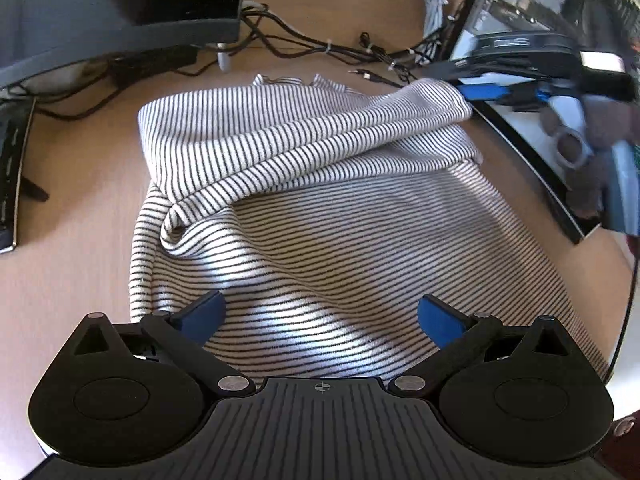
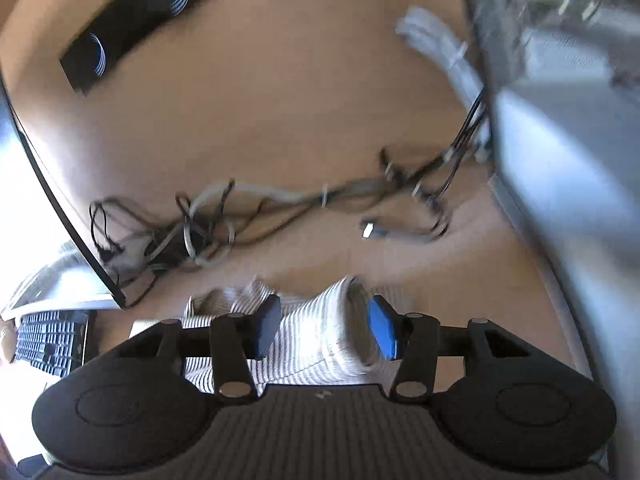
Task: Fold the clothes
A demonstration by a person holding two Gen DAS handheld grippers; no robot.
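Note:
A white garment with thin black stripes [image 1: 360, 232] lies on the wooden desk [image 1: 72, 200], its upper part folded over in a thick band [image 1: 280, 148]. My left gripper [image 1: 322, 316] hovers open over the garment's near end, blue pads [image 1: 204, 316] wide apart with nothing between them. At the band's far right corner is my right gripper [image 1: 492, 92], held by a person's hand [image 1: 592, 128]. The right wrist view, blurred by motion, shows that gripper [image 2: 324, 326] shut on a bunched roll of the striped cloth [image 2: 320, 320].
A dark monitor [image 1: 120, 0] stands at the back left, a keyboard [image 1: 8, 180] at the left edge. Tangled cables [image 1: 320, 44] run behind the garment. A glass-sided computer case [image 1: 520, 0] borders the right. Bare desk lies left of the garment.

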